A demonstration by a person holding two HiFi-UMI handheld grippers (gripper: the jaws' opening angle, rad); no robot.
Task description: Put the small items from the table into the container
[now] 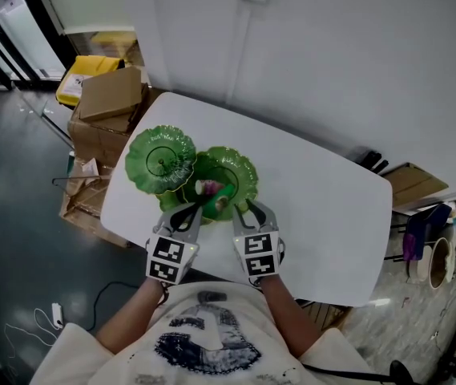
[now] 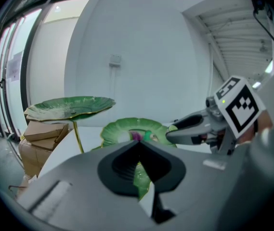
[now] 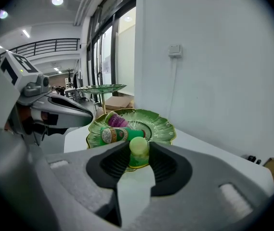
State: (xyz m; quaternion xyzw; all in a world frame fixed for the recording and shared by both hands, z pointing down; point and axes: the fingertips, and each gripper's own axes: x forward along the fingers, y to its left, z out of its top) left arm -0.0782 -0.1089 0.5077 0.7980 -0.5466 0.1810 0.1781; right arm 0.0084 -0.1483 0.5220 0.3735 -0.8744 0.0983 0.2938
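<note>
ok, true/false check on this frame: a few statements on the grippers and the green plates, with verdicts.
1. The left gripper has its fingers shut with nothing between them. True.
2. The right gripper is empty. False: its fingers hold a small pale green round-topped item at the near rim of the lower green leaf-shaped plate.
3. A green labelled bottle lies on its side in the lower plate. True.
4. The purple item sits on the raised green leaf-shaped plate. False: it lies in the lower plate.

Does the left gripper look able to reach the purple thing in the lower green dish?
Probably yes: the purple thing lies uncovered just ahead of the left gripper, though its shut jaws would need opening first.
</note>
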